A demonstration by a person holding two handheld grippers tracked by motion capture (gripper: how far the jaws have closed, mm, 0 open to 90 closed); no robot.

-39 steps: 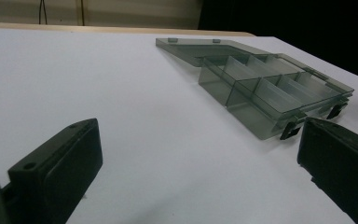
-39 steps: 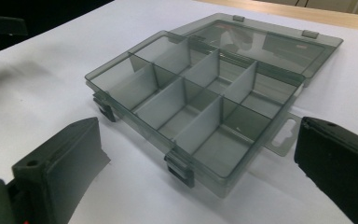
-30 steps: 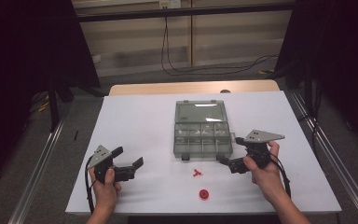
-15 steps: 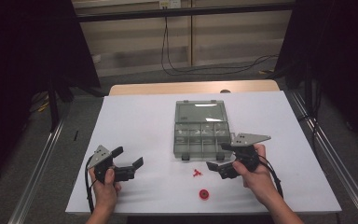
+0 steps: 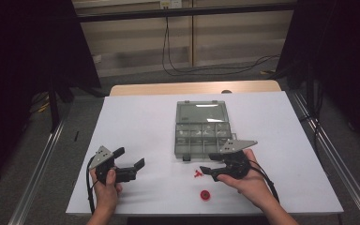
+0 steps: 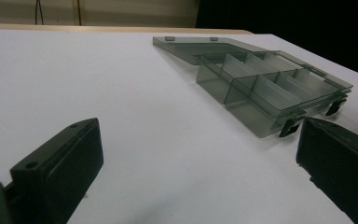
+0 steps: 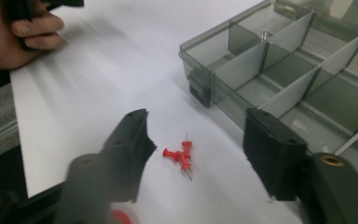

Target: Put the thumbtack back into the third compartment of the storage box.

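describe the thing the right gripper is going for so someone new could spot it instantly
Start at the grey compartment box, lid open, mid-table. Just off its near edge, on the white table, lies a small cluster of red pushpins, between the open jaws of the right gripper, which have just been closing. Unlike the round red piece nearer the person, they are thin and pointed.

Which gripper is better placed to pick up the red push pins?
Right. The right gripper has the red push pins between its jaws, which have just been closing; the left gripper sits far off.
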